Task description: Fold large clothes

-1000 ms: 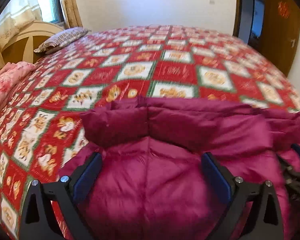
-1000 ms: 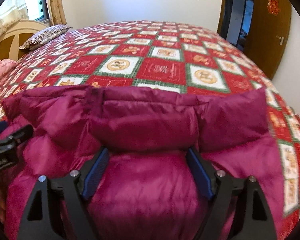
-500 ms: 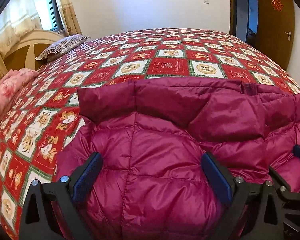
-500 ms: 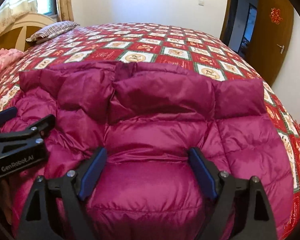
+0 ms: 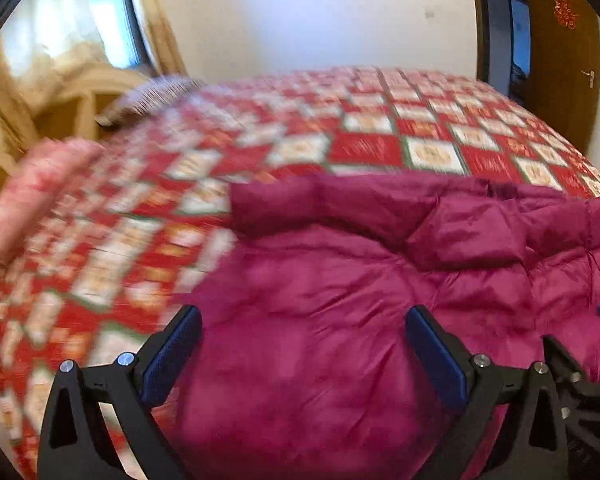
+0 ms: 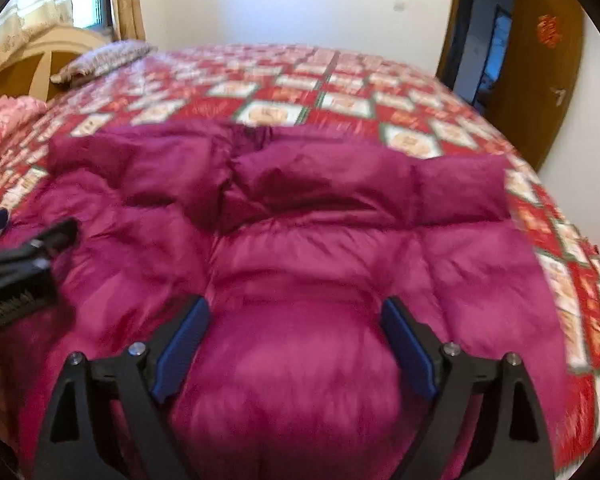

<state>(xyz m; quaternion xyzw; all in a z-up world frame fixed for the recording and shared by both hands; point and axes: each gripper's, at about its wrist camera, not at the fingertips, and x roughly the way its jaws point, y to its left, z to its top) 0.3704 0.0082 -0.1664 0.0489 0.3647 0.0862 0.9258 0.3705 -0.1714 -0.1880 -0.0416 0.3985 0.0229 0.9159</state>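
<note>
A magenta puffer jacket (image 5: 340, 280) lies spread on the bed's red patterned quilt (image 5: 360, 148), with its far edge folded into a thick band (image 6: 340, 176). My left gripper (image 5: 303, 314) hovers open over the jacket's left part, and its left finger is above the quilt beside the jacket. My right gripper (image 6: 296, 304) stands wide open over the jacket's (image 6: 320, 240) middle, with puffy fabric showing between the fingers but no pad pressing on it. Each gripper shows at the edge of the other's view, the right gripper (image 5: 580, 380) and the left gripper (image 6: 32, 224).
A striped pillow (image 6: 104, 58) and a pink folded blanket (image 5: 36, 188) lie at the bed's left, by the cream headboard (image 6: 40, 56). A curtained window is behind it. A brown door (image 6: 540, 80) stands open at the right, past the bed's edge.
Both grippers have drawn back from the jacket's far fold, so more of the jacket shows. The left view has swung leftward and is blurred. The right jaws stand slightly wider.
</note>
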